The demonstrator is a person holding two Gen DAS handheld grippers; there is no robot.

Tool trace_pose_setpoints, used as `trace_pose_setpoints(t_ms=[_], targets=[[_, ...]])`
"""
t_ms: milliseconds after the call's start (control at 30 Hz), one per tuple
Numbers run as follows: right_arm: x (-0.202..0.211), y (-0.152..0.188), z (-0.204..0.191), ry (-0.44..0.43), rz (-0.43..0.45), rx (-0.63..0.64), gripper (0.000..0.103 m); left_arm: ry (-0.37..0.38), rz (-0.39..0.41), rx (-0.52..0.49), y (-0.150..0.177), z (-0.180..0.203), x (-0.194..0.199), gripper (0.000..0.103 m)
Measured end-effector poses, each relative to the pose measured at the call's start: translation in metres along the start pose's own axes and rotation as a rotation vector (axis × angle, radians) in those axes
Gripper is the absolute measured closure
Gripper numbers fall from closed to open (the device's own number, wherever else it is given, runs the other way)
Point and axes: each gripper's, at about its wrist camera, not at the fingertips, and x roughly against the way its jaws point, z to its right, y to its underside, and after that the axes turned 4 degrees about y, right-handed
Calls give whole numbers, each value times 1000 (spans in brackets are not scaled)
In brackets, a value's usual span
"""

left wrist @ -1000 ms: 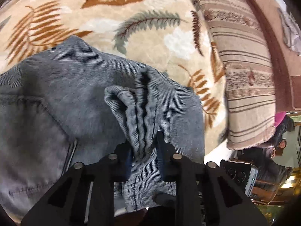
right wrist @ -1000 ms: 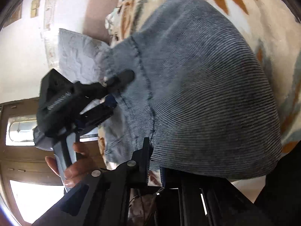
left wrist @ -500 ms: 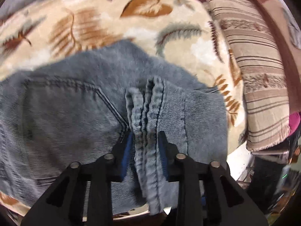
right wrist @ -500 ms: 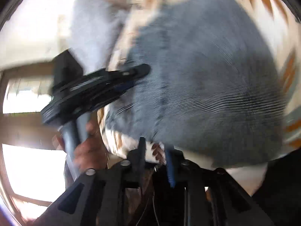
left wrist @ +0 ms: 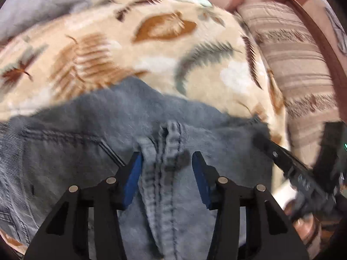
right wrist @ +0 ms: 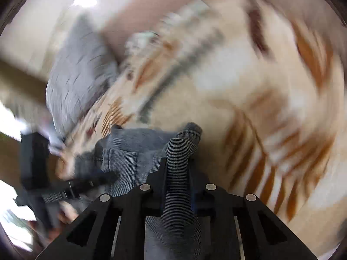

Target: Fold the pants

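Presently the grey pants (left wrist: 91, 130) lie bunched on a leaf-patterned blanket (left wrist: 151, 49) covering what appears to be a bed. Left hand-held gripper (left wrist: 167, 162): jaws spread apart, released, straddling a thick stitched fold of the pants that touches the left blue pad only. Right hand-held gripper (right wrist: 177, 169): clenched on a rolled ridge of the same fabric, which passes between its fingers and protrudes beyond the tips. Striped cushion (left wrist: 299, 65) sits at the blanket's right edge. Pale grey pillow (right wrist: 76, 75) lies beyond the pants in the right wrist view. Both views are motion-blurred.
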Motion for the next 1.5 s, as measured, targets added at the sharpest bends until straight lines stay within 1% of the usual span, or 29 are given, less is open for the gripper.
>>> trace_pose_setpoints(t_ms=[33, 67, 100, 167, 233, 300, 400, 533, 700, 767, 800, 833, 867, 900, 933, 1000, 1033, 1067, 1100, 1133, 1167, 1233, 1267, 1300, 1367, 1400, 1433, 1467, 1500], targets=[[-7, -1, 0, 55, -22, 35, 87, -60, -28, -12, -2, 0, -14, 56], [-23, 1, 2, 94, -72, 41, 86, -70, -64, -10, -2, -1, -25, 56], [-32, 5, 5, 107, -86, 34, 85, -75, -75, -1, -1, -3, -30, 56], [-27, 4, 3, 111, -65, 40, 83, -69, -47, -2, 0, 0, -25, 56], [-21, 3, 4, 124, -60, 54, 83, -59, -53, -2, 2, 0, -24, 56], [-15, 3, 1, 142, -57, 69, 80, -53, -62, 7, 3, 0, -22, 56], [-7, 5, -4, 155, -49, 74, 79, -47, -63, 13, 11, -4, -14, 57], [5, 6, -9, 157, -37, 74, 79, -58, -61, -3, 19, 4, -8, 57], [21, 9, -12, 172, -24, 89, 78, -40, -66, -2, 26, 11, -1, 56], [28, 11, -9, 157, -31, 79, 76, -10, -83, 8, 32, 10, 6, 54], [33, 13, -7, 144, -35, 73, 76, 8, -91, 11, 35, 9, 9, 49], [42, 18, -2, 118, -47, 62, 68, 28, -99, 16, 42, 7, 15, 42], [47, 23, 2, 102, -58, 53, 57, 47, -102, 23, 47, 5, 19, 39], [52, 32, 9, 79, -75, 36, 51, 75, -103, 32, 53, 2, 23, 37], [54, 38, 13, 70, -84, 25, 47, 121, -115, 51, 63, -2, 24, 34], [49, 57, 23, 42, -142, -9, 47, 187, -155, 83, 78, -3, 17, 32], [44, 65, 26, 27, -172, -26, 47, 206, -182, 88, 83, -2, 11, 31], [37, 74, 28, 1, -205, -43, 51, 207, -213, 84, 88, 1, 2, 32], [31, 80, 27, -26, -224, -43, 59, 204, -242, 69, 93, 8, -4, 34], [31, 82, 25, -35, -221, -34, 86, 188, -235, 43, 96, 14, -3, 35], [40, 81, 17, -39, -190, 2, 90, 171, -211, 17, 99, 20, 3, 36], [63, 77, 2, -44, -123, 83, 92, 144, -172, -36, 105, 29, 12, 36], [72, 78, -4, -29, -96, 120, 92, 117, -165, -57, 108, 31, 12, 36], [74, 79, -6, -23, -94, 138, 92, 97, -164, -74, 111, 31, 9, 36], [58, 89, -4, 23, -157, 153, 92, 69, -169, -98, 115, 31, -4, 35], [44, 96, -2, 66, -201, 169, 90, 58, -159, -107, 116, 34, -5, 35], [34, 102, -1, 98, -234, 181, 85, 46, -154, -124, 115, 36, -3, 35], [36, 102, -1, 94, -219, 168, 81, 38, -153, -146, 116, 40, 0, 35], [39, 100, -1, 86, -220, 155, 80, 44, -154, -167, 117, 42, 4, 35]])
